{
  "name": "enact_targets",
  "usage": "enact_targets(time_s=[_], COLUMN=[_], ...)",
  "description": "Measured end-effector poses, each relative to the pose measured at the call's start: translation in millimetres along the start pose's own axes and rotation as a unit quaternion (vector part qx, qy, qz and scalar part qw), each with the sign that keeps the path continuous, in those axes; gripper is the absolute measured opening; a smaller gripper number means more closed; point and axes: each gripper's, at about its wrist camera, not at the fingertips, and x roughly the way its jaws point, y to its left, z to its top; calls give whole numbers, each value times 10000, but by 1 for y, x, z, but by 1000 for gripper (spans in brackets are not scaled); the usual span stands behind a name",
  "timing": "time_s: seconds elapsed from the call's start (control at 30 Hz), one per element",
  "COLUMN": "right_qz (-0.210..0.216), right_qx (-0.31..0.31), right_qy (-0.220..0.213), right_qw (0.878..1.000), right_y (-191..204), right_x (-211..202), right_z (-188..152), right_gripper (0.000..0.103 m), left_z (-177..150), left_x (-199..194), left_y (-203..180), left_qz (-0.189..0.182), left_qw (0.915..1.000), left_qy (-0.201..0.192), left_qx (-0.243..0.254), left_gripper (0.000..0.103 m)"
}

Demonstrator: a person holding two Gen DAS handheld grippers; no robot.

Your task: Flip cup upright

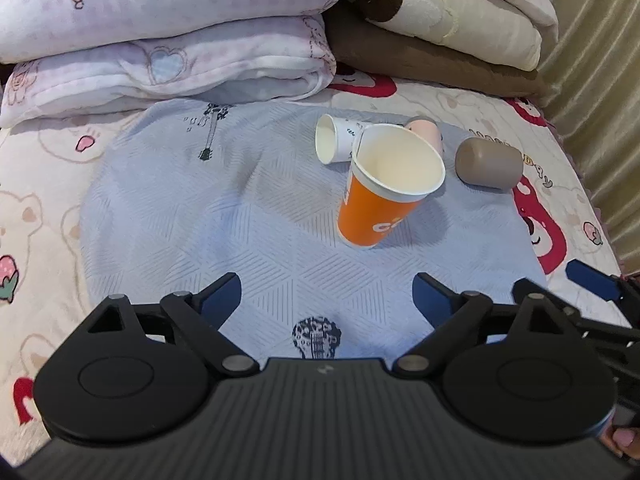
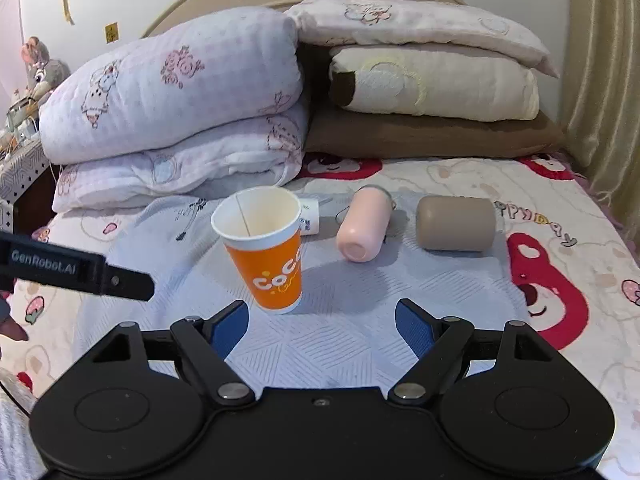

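Here, a bed covered by a cream cartoon-bear sheet (image 2: 480, 184) carries folded quilts and pillows at its head: a white-and-pink printed quilt stack (image 2: 176, 120) beside a cream pillow on a brown cushion (image 2: 432, 128). A pale blue textured cloth (image 1: 224, 216) lies spread over the sheet. On this cloth the orange paper cup with white lettering (image 2: 268, 252) stands upright, mouth open upward. Behind it a white paper cup (image 1: 334, 140) lies on its side, touching the orange cup's rim in the left view. A pink plastic cup (image 2: 364, 228) and a taupe plastic cup (image 2: 456, 222) also lie on their sides, near each other. The left gripper (image 1: 326, 292) and the right gripper (image 2: 322, 320) both hover with blue-padded fingers spread apart, holding nothing.
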Motion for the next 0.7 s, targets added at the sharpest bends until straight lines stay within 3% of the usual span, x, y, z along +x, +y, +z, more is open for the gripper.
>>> enact_targets(time_s=[0.23,0.33,0.7], right_qz=[-550,-843,-664], right_qx=[-203,-242,-58], right_qy=[144,291,210], right_qw=[9982,9957,9976], right_y=[2,3,0], right_x=[-21,-27,-60], right_z=[10,18,26], right_gripper=[99,99,99], left_z=[0,-2,-12], left_x=[-21,-31,-64], left_y=[-2,-2,-14], left_qz=[217,286,699], left_qw=[9997,9995,9972], left_qy=[116,123,-62], left_qx=[27,10,266], left_gripper=[96,96,96])
